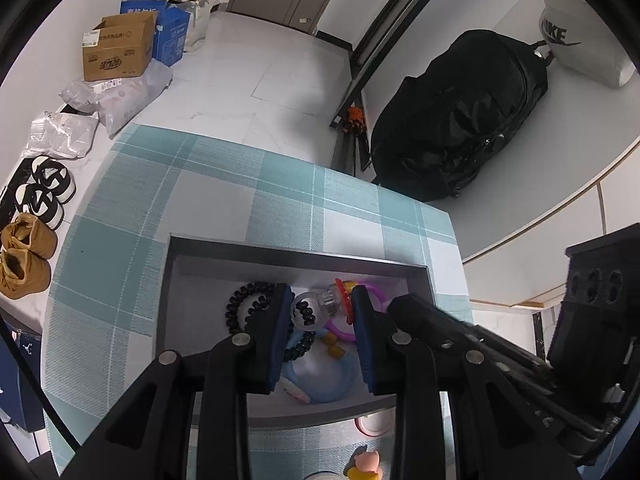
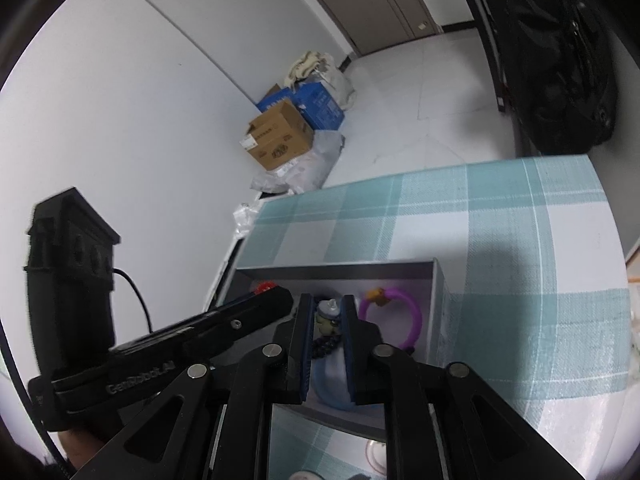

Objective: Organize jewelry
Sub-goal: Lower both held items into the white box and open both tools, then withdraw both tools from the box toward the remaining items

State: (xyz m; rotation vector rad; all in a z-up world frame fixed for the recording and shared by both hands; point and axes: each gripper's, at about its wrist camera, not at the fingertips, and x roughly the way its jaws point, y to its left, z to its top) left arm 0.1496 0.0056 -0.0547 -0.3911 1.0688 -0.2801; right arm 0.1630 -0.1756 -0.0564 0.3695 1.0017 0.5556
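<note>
A grey box sits on the teal plaid tablecloth and holds jewelry. My left gripper is over the box and shut on a clear ring with a red top. Around it lie a black coil hair tie, a purple bracelet, a black bead bracelet and a pale blue bangle. My right gripper hovers over the same box, its jaws a narrow gap apart, around a small clear charm; whether they grip it is unclear. The purple bracelet lies to its right.
A pink ring and small pink and yellow toy pieces lie on the cloth in front of the box. Shoes, cardboard boxes and bags stand on the floor to the left. A black backpack rests on a shelf at right.
</note>
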